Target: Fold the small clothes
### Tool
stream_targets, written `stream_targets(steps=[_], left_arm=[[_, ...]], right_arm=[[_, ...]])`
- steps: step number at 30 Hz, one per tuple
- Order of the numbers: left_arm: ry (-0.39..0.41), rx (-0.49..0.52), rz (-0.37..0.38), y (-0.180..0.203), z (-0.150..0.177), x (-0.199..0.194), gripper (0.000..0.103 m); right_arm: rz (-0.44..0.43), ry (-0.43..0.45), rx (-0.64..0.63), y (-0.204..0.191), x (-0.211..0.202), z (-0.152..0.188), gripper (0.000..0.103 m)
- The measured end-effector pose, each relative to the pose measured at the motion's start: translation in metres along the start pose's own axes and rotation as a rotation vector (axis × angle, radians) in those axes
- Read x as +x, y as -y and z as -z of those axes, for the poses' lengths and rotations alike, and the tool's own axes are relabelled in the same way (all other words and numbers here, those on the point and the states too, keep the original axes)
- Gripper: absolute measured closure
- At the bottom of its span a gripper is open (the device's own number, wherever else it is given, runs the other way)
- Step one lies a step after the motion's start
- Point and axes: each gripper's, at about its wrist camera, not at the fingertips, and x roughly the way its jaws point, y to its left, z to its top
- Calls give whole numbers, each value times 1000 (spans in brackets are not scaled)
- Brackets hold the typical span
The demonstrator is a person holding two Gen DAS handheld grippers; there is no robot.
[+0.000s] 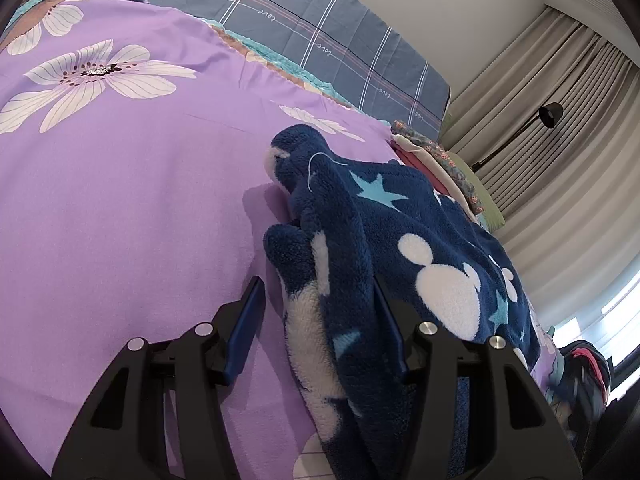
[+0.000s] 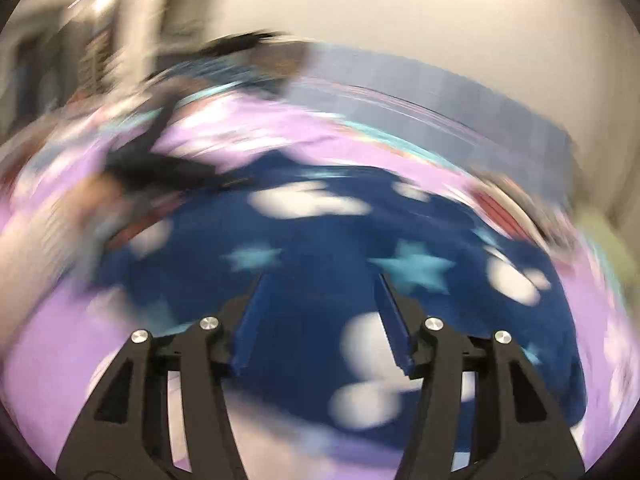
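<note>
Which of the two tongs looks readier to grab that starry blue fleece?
Probably the left tongs: open, with the fleece's bunched edge between them. The right tongs hover open above its flat middle, blurred.

We see the whole right wrist view smeared by blur: the fleece [image 2: 320, 232] shows only soft white patches and stars, and the dark shape [image 2: 160, 168] at upper left cannot be told. In the left wrist view, the fleece [image 1: 400, 240] hides the right finger's tip, and the bundle [image 1: 588, 372] at right is blurred.

"love", apparently, repeated along grey plaid pillow [image 1: 320, 32] stripes.
</note>
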Motion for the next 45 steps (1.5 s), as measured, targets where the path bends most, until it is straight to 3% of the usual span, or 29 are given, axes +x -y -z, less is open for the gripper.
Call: stream_targets(steps=[3, 7, 12, 17, 18, 20, 22, 23, 24, 25, 27, 30, 37, 41, 45], left_arm=[[1, -2, 2, 0, 0, -1, 48], [1, -1, 2, -1, 0, -1, 48], [1, -2, 2, -1, 1, -1, 48], [0, -11, 14, -2, 2, -1, 48], [0, -13, 17, -2, 2, -1, 48], [-1, -18, 23, -2, 2, 0, 48], [-1, -26, 29, -3, 0, 1, 48], [-1, -33, 27, -2, -2, 2, 53], [-2, -43, 36, -3, -3, 3, 70], [-9, -57, 66, -3, -3, 3, 75], [-1, -61, 56, 4, -5, 0, 79], [25, -10, 35, 29, -12, -10, 80], [71, 160, 33, 126, -40, -28, 80], [72, 245, 31, 191, -50, -16, 80], [42, 316, 21, 247, -55, 16, 79]], right_arm=[[-42, 23, -195, -53, 1, 5, 44], [-76, 43, -321, -92, 8, 4, 38], [27, -59, -459, -120, 49, 3, 35], [88, -13, -513, -134, 61, -7, 35], [104, -1, -522, -137, 61, -7, 36], [127, 30, -544, -142, 60, -4, 58], [155, 58, -577, -148, 63, -1, 73], [158, 60, -578, -148, 65, -2, 77], [151, 64, -567, -146, 64, -4, 78], [136, 69, -542, -142, 61, -7, 80], [87, 68, -458, -127, 55, -17, 81], [34, 86, -309, -97, 37, -32, 82], [48, 187, -96, -34, -17, -45, 83], [2, 224, 138, 35, -45, -44, 83], [-5, 244, 295, 92, -67, -30, 83]])
